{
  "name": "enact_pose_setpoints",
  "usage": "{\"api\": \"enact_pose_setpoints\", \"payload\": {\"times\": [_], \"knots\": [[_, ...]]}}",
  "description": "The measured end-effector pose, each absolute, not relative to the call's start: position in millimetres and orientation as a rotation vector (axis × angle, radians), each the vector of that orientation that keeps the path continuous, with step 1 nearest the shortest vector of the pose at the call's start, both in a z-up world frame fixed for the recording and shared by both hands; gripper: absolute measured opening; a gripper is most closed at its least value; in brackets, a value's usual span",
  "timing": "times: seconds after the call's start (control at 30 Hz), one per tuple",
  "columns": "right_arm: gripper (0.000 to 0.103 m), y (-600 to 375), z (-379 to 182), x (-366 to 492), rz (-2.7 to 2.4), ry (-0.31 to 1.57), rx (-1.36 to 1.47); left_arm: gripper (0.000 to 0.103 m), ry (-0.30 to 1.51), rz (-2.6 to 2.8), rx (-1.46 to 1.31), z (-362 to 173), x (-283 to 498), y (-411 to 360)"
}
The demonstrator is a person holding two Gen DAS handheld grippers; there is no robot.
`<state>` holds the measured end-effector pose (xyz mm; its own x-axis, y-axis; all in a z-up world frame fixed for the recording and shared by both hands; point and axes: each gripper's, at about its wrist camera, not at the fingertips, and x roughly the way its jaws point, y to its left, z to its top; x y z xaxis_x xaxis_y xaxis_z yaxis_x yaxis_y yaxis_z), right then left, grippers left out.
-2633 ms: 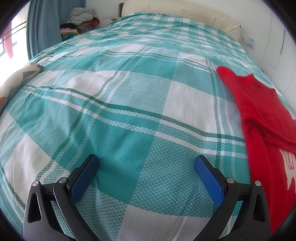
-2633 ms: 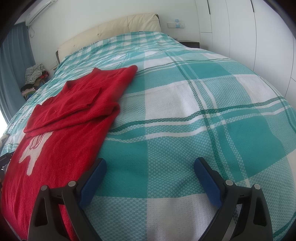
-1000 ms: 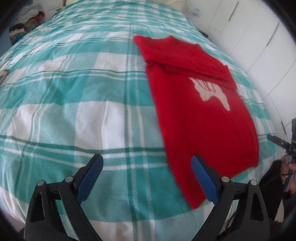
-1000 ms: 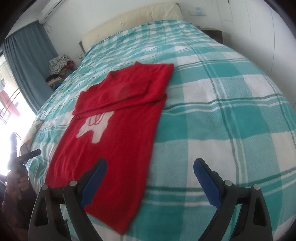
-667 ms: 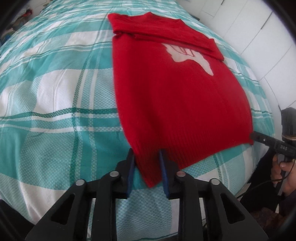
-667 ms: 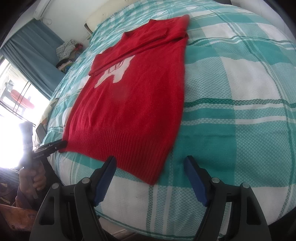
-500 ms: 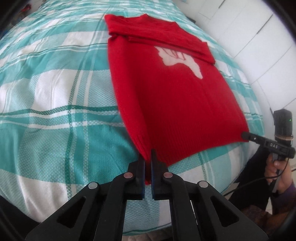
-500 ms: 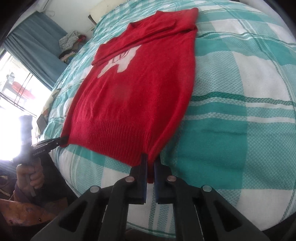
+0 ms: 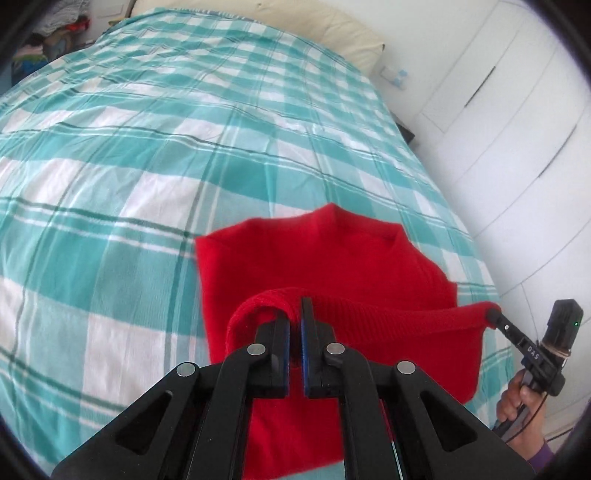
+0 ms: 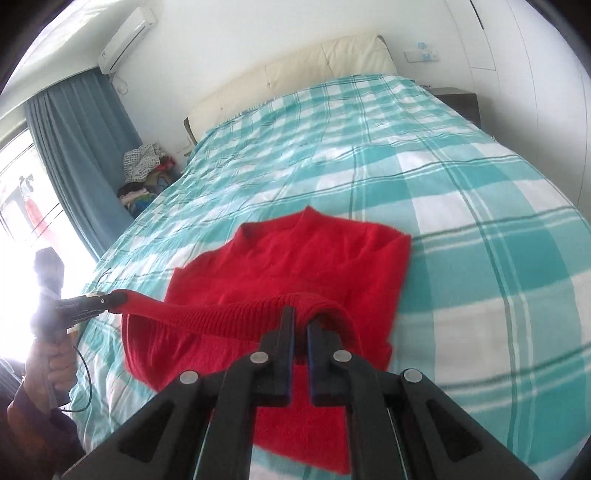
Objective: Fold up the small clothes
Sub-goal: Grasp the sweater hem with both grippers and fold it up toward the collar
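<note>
Sweater [image 9: 317, 254] first: it is red knit, and I have its ribbed hem [image 9: 388, 314] pinched at both corners and lifted off the bed. My left gripper [image 9: 294, 321] is closed tight on the hem's left corner, the knit bunched over the fingertips and only a thin slit between the blue pads. My right gripper [image 10: 300, 325] is clamped the same way on the right corner, with red knit wrapped over the top of its fingers. Between the two the hem hangs in a taut band above the rest of the garment, and each camera catches the other gripper at the far end of that band, my hand [image 10: 48, 362] wrapped round its handle. Under the raised hem the lower body of the sweater droops back toward me; beyond it the upper part lies flat on the teal and white checked bedspread [image 9: 147, 147], collar [image 9: 334, 212] pointing toward the headboard. Farther off are the cream headboard [image 10: 314, 62] and white wardrobe doors [image 9: 517, 110]. From the right wrist I also see a blue curtain [image 10: 77, 140], a pile of clothes [image 10: 144, 173] beside it, and an air conditioner [image 10: 127, 35] high on the wall.
</note>
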<state>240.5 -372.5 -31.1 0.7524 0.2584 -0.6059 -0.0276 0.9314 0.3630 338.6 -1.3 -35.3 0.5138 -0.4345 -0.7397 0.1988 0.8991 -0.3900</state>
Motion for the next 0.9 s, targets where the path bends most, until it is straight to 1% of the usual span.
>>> {"api": "enact_pose_setpoints", "payload": {"times": [0.07,0.1,0.13,0.17,0.2,0.23,0.27,0.3,0.33,0.5,0.57,0.63,0.67,0.73,0.8,0.9], "knots": [[0.005,-380,-39,285,0.132,0.700,0.371,0.005,0.966,-0.336,-0.268,-47,374,-11],[0.007,-385,-43,305,0.127,0.690,0.403,0.013,0.966,-0.294,-0.263,-53,389,-13],[0.009,-391,-49,323,0.123,0.687,0.440,0.031,0.969,-0.246,-0.268,-59,400,-13],[0.011,-396,-54,336,0.097,0.690,0.464,0.044,0.978,-0.201,-0.280,-63,408,-8],[0.022,-401,-58,344,0.066,0.695,0.487,0.060,0.965,-0.178,-0.306,-63,412,-1],[0.031,-406,-59,345,0.058,0.687,0.515,0.066,0.937,-0.166,-0.328,-60,411,7],[0.032,-410,-59,342,0.051,0.679,0.526,0.069,0.917,-0.158,-0.337,-57,408,14],[0.032,-412,-56,338,0.046,0.672,0.517,0.075,0.905,-0.155,-0.334,-53,405,20],[0.032,-414,-54,332,0.050,0.666,0.502,0.079,0.895,-0.155,-0.321,-49,399,25],[0.033,-417,-48,281,0.068,0.691,0.422,0.083,0.923,-0.170,-0.152,-38,346,27],[0.037,-413,-46,250,0.074,0.694,0.393,0.085,0.952,-0.205,-0.065,-39,310,19],[0.049,-407,-45,215,0.069,0.692,0.355,0.089,0.972,-0.224,0.021,-43,268,11],[0.052,-403,-45,197,0.068,0.687,0.334,0.090,0.982,-0.230,0.046,-45,247,8],[0.055,-394,-47,162,0.053,0.687,0.288,0.093,0.997,-0.251,0.058,-54,209,4],[0.059,-380,-54,134,0.042,0.700,0.241,0.093,1.005,-0.257,0.040,-64,177,1],[0.059,-363,-74,104,0.047,0.725,0.221,0.093,0.967,-0.240,0.034,-79,143,-3]]}}
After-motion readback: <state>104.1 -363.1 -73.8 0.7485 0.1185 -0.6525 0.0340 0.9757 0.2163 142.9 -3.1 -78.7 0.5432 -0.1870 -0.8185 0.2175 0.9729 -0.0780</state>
